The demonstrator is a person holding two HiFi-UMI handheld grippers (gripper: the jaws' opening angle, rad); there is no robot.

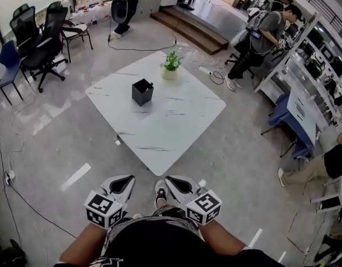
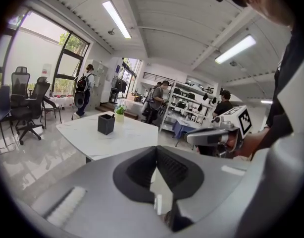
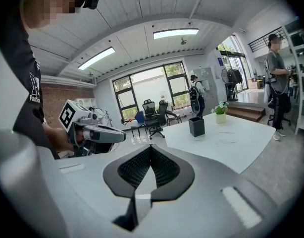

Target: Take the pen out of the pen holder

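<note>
Well beyond the left gripper [image 1: 122, 183] and right gripper [image 1: 179, 185], fingers closed on nothing, the holder [image 1: 142, 92] may topple if bumped.

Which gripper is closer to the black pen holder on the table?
Left, only just. Left gripper and right gripper both sit near the person's body, short of the table; the pen holder lies far ahead, more in line with the left.

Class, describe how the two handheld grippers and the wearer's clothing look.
The left gripper and right gripper are light grey shells with black ribbed pads. Each carries a white cube with black square markers. The person wears a black top.
</note>
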